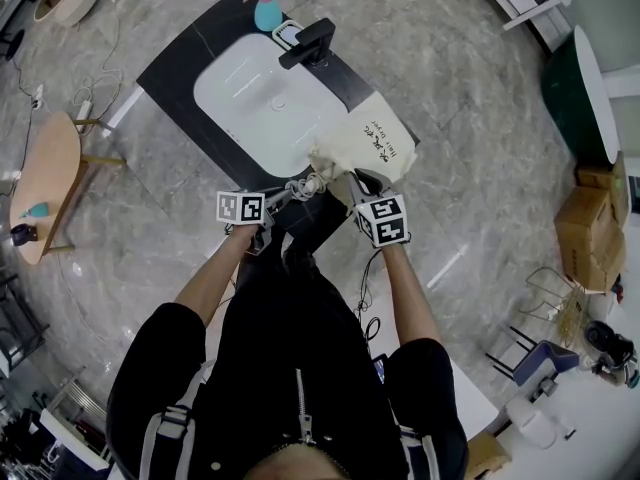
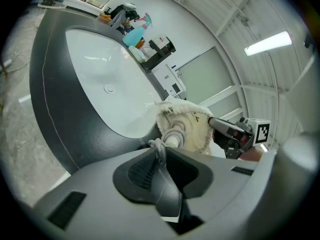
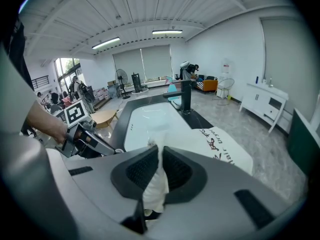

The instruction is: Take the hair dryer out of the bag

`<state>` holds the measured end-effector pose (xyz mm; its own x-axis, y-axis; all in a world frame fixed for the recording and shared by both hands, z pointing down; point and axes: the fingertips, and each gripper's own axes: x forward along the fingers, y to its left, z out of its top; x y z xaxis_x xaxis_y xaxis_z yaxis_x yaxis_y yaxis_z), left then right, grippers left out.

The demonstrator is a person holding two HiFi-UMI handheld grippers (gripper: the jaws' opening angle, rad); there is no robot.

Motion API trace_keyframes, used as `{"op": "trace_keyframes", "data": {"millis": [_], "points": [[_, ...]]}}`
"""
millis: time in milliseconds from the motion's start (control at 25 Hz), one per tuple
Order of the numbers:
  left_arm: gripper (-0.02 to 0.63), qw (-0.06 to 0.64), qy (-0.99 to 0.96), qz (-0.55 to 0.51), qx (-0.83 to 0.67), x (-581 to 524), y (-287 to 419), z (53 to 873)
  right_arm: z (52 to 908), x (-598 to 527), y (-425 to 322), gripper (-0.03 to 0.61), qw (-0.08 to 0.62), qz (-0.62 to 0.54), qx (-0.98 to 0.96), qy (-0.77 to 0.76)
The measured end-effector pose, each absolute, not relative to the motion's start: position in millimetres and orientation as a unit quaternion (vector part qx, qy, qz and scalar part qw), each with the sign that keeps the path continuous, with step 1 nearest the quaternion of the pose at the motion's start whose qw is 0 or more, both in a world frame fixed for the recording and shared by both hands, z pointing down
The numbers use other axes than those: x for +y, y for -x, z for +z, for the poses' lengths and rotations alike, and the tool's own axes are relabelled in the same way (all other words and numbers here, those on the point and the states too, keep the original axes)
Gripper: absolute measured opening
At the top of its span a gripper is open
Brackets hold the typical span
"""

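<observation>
My left gripper point(image 2: 160, 156) is clamped on a loop of the grey cord point(image 2: 159, 145), pinched right between the pads. The cord runs straight from there into the open mouth of the cream cloth bag point(image 2: 197, 129) just beyond the jaws. My right gripper point(image 3: 160, 159) is closed on a fold of that same bag's cloth at the rim of its mouth, and the white fabric hangs down between the pads.

From the head view the two grippers sit close together at the near edge of the black counter point(image 1: 175, 68), the left point(image 1: 292, 190) just beside the right point(image 1: 342, 180). The hair dryer is still inside the bag. All that shows at the mouth is a pale rounded bit point(image 2: 175, 134) (the dryer's end or more coiled cord, I can't tell which).

The bag lies on the counter's near right corner, printed side up, its far end toward the floor edge. Beside it is the white sink basin point(image 1: 260, 93). Beyond the basin stands a black faucet point(image 1: 308, 43), and past that a teal bottle point(image 1: 266, 10).
</observation>
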<state>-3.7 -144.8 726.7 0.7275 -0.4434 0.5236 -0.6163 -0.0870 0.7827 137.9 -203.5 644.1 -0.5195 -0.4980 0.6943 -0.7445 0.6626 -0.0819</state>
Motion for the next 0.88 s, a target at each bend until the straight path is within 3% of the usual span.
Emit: {"op": "trace_keyframes", "data": {"millis": [240, 560, 880], "points": [[0.071, 0.496, -0.777, 0.112, -0.371, -147.8, 16.1, 709.4, 644.4, -204.1, -138.8, 0.043, 0.324, 0.193, -0.852, -0.364], [0.252, 0.389, -0.834, 0.195, -0.339, -146.7, 14.3, 689.4, 641.9, -205.1, -140.1, 0.043, 0.318, 0.196, -0.854, -0.362], [0.267, 0.291, -0.869, 0.267, -0.299, -153.1, -12.2, 676.9, 639.2, -205.5, -142.5, 0.044, 0.309, 0.212, -0.856, -0.356]]}}
